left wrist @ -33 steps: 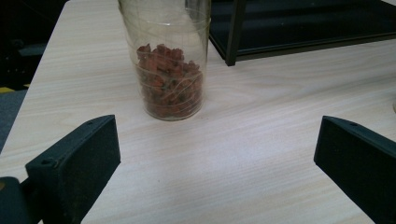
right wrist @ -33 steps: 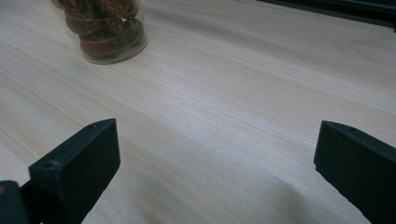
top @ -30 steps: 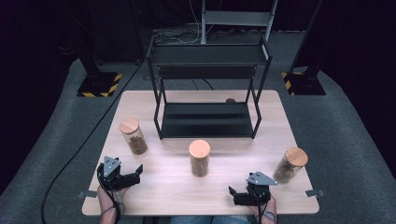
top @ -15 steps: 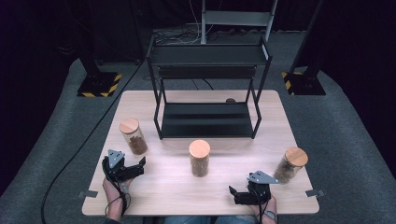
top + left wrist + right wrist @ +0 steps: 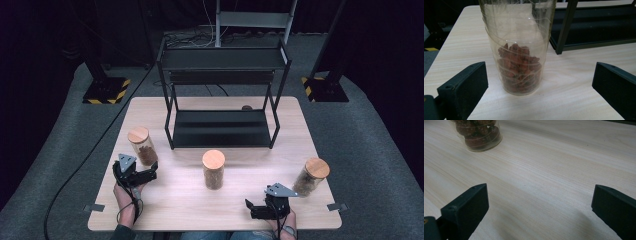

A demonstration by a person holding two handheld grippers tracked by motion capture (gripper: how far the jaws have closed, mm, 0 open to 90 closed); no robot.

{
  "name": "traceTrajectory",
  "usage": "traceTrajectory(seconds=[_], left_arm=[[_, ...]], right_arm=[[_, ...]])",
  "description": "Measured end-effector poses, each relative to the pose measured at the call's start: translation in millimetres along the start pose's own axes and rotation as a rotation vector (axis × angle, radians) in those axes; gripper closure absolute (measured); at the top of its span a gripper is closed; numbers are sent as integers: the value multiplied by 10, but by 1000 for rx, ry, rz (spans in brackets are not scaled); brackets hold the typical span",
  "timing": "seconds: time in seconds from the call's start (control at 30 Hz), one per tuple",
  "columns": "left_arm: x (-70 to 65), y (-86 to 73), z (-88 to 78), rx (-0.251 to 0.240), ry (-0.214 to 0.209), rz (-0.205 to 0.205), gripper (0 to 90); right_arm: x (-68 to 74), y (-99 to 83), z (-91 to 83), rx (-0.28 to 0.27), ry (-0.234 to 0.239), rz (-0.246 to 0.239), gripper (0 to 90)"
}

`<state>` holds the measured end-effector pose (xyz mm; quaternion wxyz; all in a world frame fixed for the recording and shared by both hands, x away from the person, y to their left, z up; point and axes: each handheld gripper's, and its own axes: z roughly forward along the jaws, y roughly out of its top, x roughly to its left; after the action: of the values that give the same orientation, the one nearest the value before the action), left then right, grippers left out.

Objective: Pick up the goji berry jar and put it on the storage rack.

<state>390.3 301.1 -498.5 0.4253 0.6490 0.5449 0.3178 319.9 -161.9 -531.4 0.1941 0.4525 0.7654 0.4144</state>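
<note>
Right now the left claw (image 5: pixel 150 174) sits wide open just short of the left jar (image 5: pixel 142 145), its jaws spread well apart with the glass between and slightly ahead of them, not yet touching. In the left gripper view the jar (image 5: pixel 518 47) stands upright on the bench (image 5: pixel 579 75), closer to the left jaw than the right, with brown pieces filling its lower part.

The main risk is a lopsided close. Because the jar sits off-centre, the nearer jaw would likely meet the glass first and shove it sideways, or tip it, since it is tall and narrow. Smooth glass may also slip if the claw bites too low or too lightly. The rack (image 5: pixel 221 100) stands just beyond and to the right of the claw, so a hasty push forward could knock the jar against its leg (image 5: pixel 565 26).

The left hand (image 5: pixel 125 197) holds its tool low, nearly level with the bench, pointing forward and right toward the jar. The right claw (image 5: pixel 252 209) is likewise wide open and grips nothing; it rests low near the bench's front edge, aimed left, with the middle jar (image 5: pixel 213 169) well ahead of it and a third jar (image 5: pixel 311 176) off behind its right side.
</note>
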Motion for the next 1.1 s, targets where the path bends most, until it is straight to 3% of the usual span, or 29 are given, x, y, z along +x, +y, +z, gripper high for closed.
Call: traceTrajectory(seconds=[0.3,0.83,1.1], left_arm=[[48,77,118,-16,34,5,0],[126,163,263,-42,28,5,0],[122,191,320,-52,41,26,0]], right_arm=[[-4,3,2,3,-1,6,4],[-6,2,4,6,-4,7,4],[-6,2,6,7,-2,7,4]])
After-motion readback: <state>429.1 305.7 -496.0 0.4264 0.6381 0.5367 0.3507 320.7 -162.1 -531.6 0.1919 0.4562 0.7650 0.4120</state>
